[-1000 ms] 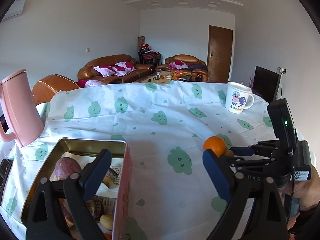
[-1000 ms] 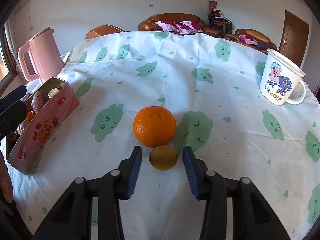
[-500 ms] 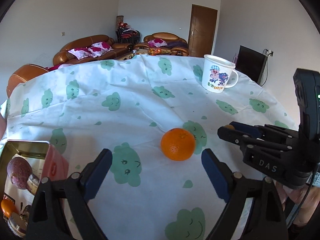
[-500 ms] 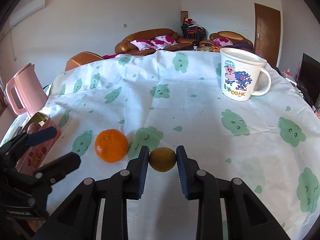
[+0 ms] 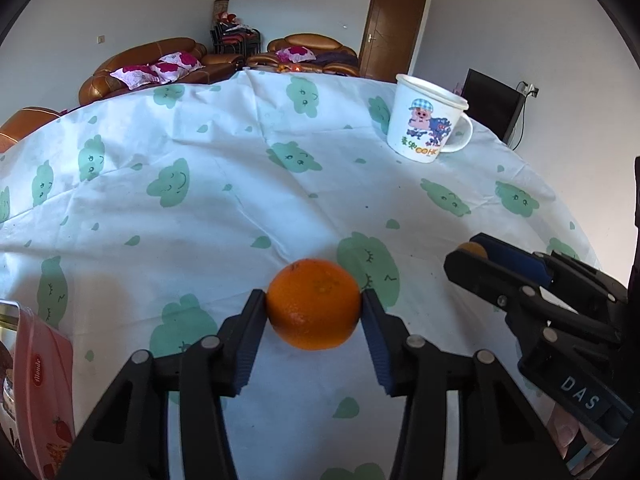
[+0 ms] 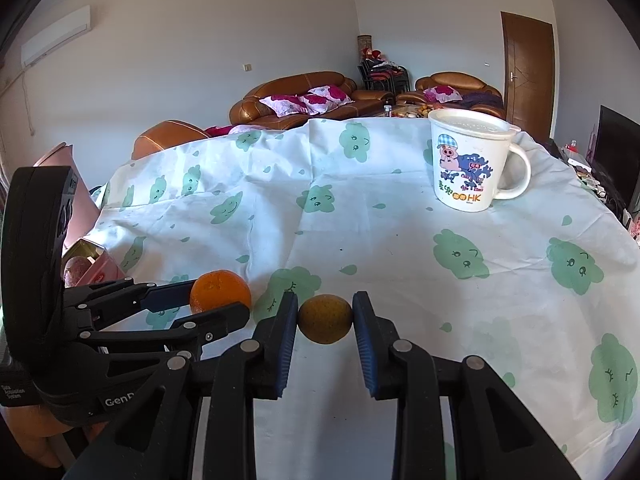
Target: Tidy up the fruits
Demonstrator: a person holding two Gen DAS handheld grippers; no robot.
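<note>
A bright orange (image 5: 314, 304), round and dimpled, sat between the left claw's (image 5: 314, 306) pads. Just beside it, a smaller yellow-brown fruit (image 6: 325, 319) sat between the right claw's (image 6: 325, 320) pads, both low over the bench (image 6: 400, 240).

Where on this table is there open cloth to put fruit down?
Free: the cloth between the orange and the mug, and the stretch left of the mug. Crowded: the near edge, with both grippers and the tin.

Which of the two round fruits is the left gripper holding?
The larger, bright orange: the left gripper has its fingers on both its sides. The smaller, dull yellow-brown fruit sits between the right gripper's fingers.
</note>
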